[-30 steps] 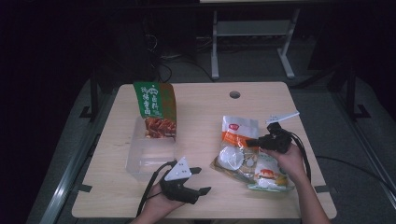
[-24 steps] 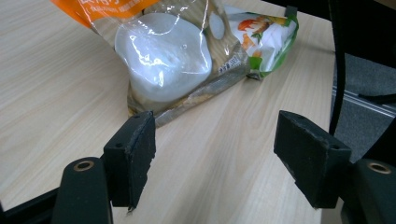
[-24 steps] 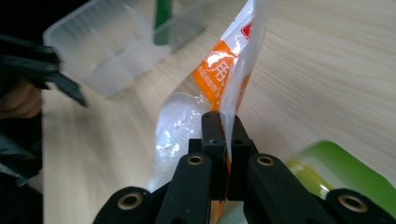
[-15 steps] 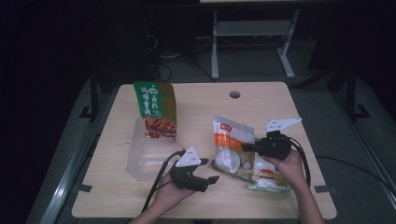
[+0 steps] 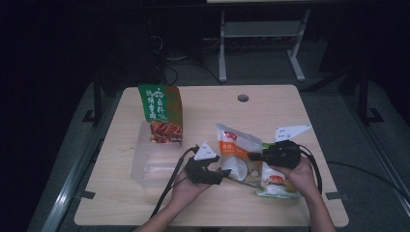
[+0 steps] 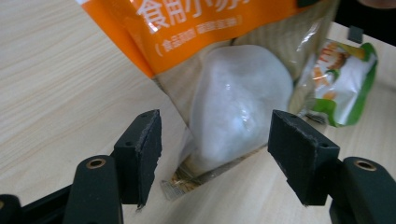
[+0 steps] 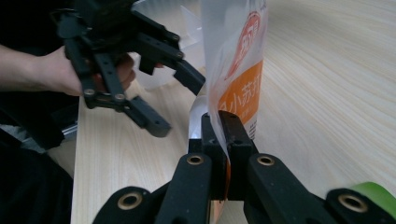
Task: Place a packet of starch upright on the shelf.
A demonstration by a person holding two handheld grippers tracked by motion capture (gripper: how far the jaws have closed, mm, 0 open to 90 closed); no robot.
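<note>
My right gripper (image 7: 223, 135) is clamped on the edge of the orange-and-clear bag (image 5: 235, 151), lifting it off the table (image 5: 270, 106); my left gripper (image 6: 215, 154), jaws just narrowing yet apart, flanks its white bulge; beyond lies the green-edged packet (image 6: 343, 86)

The held pouch (image 5: 235, 145) is orange and clear with white lettering, the other packet (image 5: 275, 186) green-edged, the table (image 5: 270, 108) pale woodgrain.

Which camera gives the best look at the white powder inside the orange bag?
The left gripper view: the white powder bulges behind clear film, straight ahead of the open left gripper. The high view shows it as a small pale patch. In the right gripper view the right gripper pinches the orange bag edge-on.
</note>
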